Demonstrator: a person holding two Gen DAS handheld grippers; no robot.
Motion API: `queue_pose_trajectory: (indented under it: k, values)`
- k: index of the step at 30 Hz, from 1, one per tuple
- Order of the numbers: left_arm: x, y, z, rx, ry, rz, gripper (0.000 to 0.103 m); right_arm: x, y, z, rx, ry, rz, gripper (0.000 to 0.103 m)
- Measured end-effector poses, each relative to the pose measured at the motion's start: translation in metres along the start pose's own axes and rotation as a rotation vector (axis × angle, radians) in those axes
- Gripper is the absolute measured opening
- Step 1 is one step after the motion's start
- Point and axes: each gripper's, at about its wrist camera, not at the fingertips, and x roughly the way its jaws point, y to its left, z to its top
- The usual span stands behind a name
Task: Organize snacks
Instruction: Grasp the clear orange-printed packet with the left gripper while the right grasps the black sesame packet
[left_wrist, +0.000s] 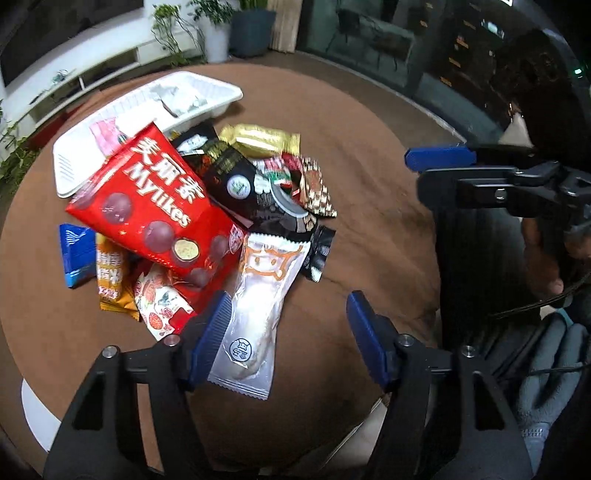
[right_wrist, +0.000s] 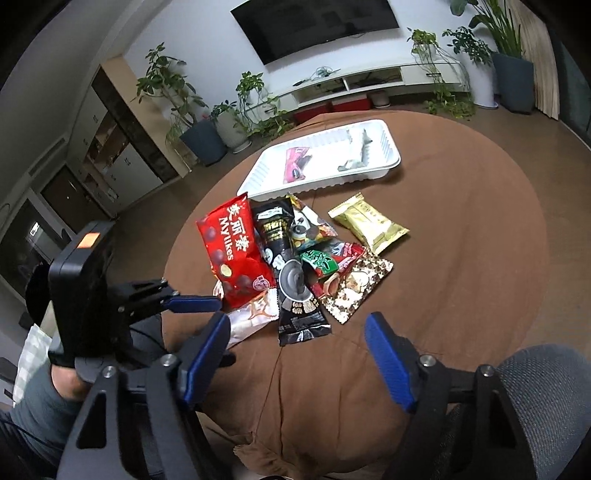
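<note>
A heap of snack packets lies on a round table under a brown cloth (left_wrist: 369, 240). On top is a red Mylikes bag (left_wrist: 155, 210) (right_wrist: 229, 247). A white packet with an orange cartoon (left_wrist: 258, 306) (right_wrist: 247, 321) lies at the heap's near edge. My left gripper (left_wrist: 286, 328) stands open over it; the packet lies by the left finger, and the right finger is well clear. My right gripper (right_wrist: 295, 354) is open above bare cloth, just short of a black packet (right_wrist: 295, 291). A white tray (left_wrist: 66, 166) (right_wrist: 258, 177) behind the heap holds a pink packet (right_wrist: 295, 164) and a silvery one (right_wrist: 356, 155).
A gold packet (right_wrist: 369, 223) lies apart on the right of the heap, and a blue packet (left_wrist: 75, 254) and an orange one (left_wrist: 110, 280) on its left. Each gripper shows in the other's view: left gripper (right_wrist: 192, 304), right gripper (left_wrist: 439, 158). A grey chair (right_wrist: 546, 387) is close by.
</note>
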Motion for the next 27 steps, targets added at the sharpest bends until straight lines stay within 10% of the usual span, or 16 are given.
queue_pose_trajectory:
  k: [27]
  values:
    - [0.032,0.029,0.016,-0.049,0.192,0.032,0.035,0.024,0.02,0.015,-0.086,0.091,0.026,0.063]
